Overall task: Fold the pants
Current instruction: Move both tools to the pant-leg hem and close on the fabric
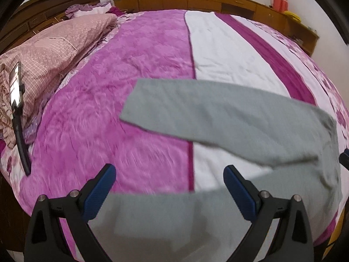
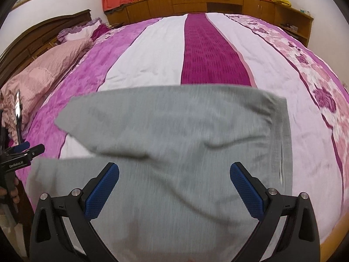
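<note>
Grey pants (image 1: 218, 118) lie flat on the bed, legs spread in a V, waistband to the right. In the right wrist view the pants (image 2: 174, 135) fill the middle, waistband (image 2: 283, 135) at right. My left gripper (image 1: 169, 179) is open and empty, above the near leg (image 1: 152, 218) close to its end. My right gripper (image 2: 174, 174) is open and empty, above the seat and upper near leg. The left gripper also shows at the left edge of the right wrist view (image 2: 21, 152).
The bed cover (image 1: 109, 109) has purple, white and magenta stripes. A pink folded quilt (image 1: 54, 48) and a phone on a stand (image 1: 16, 87) sit at the left. Wooden cabinets (image 2: 196, 2) line the far wall. The bed's near edge (image 2: 331, 235) is at lower right.
</note>
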`<state>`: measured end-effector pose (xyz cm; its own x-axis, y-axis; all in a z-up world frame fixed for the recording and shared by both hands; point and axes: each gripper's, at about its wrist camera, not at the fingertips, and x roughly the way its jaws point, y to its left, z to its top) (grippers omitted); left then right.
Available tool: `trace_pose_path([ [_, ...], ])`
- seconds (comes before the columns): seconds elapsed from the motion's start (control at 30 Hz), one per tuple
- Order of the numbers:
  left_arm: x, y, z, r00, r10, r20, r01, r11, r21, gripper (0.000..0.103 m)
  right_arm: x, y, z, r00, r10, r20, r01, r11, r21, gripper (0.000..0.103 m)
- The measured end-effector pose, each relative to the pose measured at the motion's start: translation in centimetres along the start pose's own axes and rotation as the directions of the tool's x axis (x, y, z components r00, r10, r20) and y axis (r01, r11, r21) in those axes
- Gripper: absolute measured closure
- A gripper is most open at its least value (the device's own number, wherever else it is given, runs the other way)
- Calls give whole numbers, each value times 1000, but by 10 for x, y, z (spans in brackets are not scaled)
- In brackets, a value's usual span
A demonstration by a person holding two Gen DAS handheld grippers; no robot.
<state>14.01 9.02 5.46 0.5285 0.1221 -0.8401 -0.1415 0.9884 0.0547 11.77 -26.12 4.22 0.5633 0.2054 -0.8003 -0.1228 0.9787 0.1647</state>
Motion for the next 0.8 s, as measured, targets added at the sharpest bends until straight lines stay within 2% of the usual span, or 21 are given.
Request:
trace_pose_path([
  [0.23,35,16,50,1000,4,-12,-4,1000,-2,2,33,-6,50,999,-39,-11,39,999,-24,5],
  [0.33,58,17,72,999,0,-44,1,1000,21,2,52,-9,71,999,-37,-26,36,999,-35,5],
  [0.47,92,21,95,998,-19,-63,20,1000,7,2,77,-15,92,998,-43,-46,41,998,-44,5],
  [0.57,118,27,108,996,-19,-86,20,1000,7,2,101,-19,105,996,-50,-74,47,998,-42,5],
  [0.67,147,31,114,993,30,-113,-27,999,24,2,124,-22,115,990,-93,-108,88,995,-47,5],
  [0.8,177,40,116,990,47,-131,-46,999,13,2,151,-26,125,982,-111,-151,106,993,-44,5],
])
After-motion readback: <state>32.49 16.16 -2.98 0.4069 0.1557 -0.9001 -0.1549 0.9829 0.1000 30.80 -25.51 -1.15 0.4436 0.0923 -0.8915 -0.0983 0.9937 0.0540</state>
